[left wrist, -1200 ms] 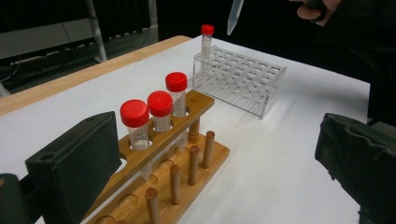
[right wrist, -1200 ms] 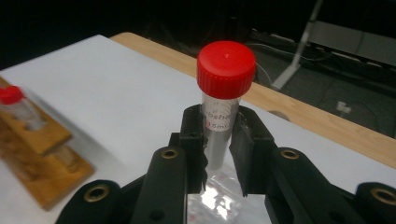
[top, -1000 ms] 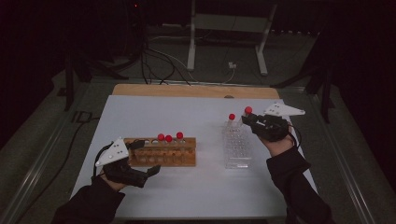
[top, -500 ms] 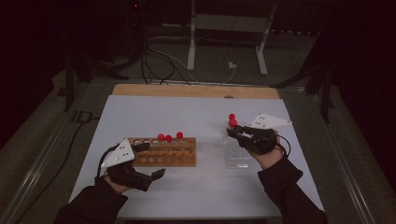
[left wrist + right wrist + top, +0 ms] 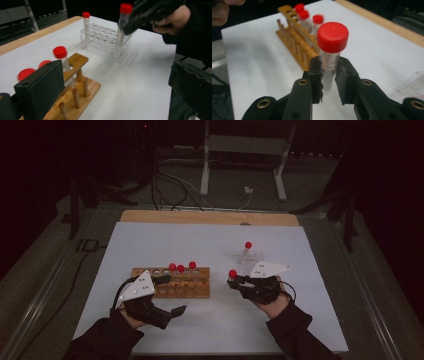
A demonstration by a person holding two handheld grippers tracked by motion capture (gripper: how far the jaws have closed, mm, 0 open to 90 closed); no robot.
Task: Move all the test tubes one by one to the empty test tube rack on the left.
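Note:
My right gripper [image 5: 329,75] is shut on a clear tube with a red cap [image 5: 332,37], gripped just under the cap and held upright. In the high view this tube [image 5: 232,275] hangs left of the clear plastic rack [image 5: 252,261], between it and the wooden rack [image 5: 176,287]. One red-capped tube [image 5: 248,246] stands in the clear rack. Three red-capped tubes [image 5: 181,268] stand in the wooden rack. My left gripper [image 5: 172,296] is open at the wooden rack's near side, one jaw against the rack's front, nothing gripped. The left gripper view shows the held tube [image 5: 122,30] before the clear rack [image 5: 102,37].
The racks stand on a white tabletop [image 5: 200,245] with a wooden strip [image 5: 210,217] along its far edge. Cables and a metal stand's legs [image 5: 207,170] lie on the dark floor beyond. A person's dark sleeves [image 5: 295,335] come in from the bottom.
My right gripper has carried the tube away from the clear rack, leftward, nearer and lower. My left gripper has shifted slightly right along the wooden rack's front.

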